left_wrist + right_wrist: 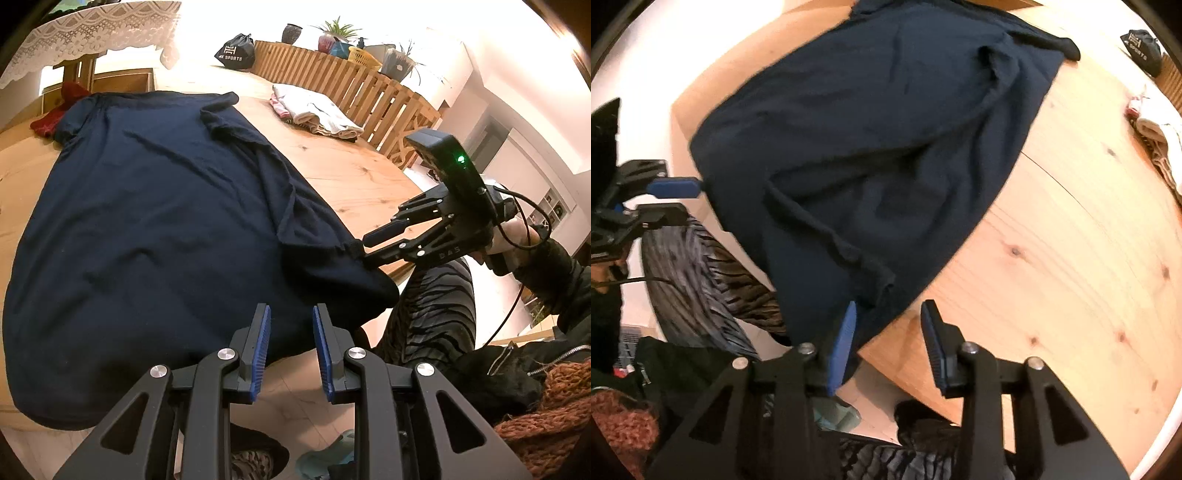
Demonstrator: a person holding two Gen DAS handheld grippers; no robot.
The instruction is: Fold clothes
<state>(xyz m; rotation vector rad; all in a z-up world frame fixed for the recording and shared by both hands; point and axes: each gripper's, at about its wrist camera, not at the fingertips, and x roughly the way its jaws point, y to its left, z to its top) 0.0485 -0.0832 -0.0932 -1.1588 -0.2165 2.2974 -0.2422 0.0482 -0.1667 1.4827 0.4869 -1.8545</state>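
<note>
A navy T-shirt lies spread on the wooden table, its lower hem hanging over the near edge. My left gripper is open in front of that hanging hem, with nothing between its blue pads. The right gripper points at the shirt's bunched near-right corner, fingertips just at the cloth. In the right wrist view the shirt fills the middle. There the right gripper stands open over the table edge, the hem corner by its left finger, unpinched. My left gripper shows open beside the shirt's left edge.
A folded stack of light clothes lies at the table's far right, beside a slatted wooden fence. A black sports bag sits at the far end. A red cloth lies behind the shirt. The person's striped-trousered leg is below the table edge.
</note>
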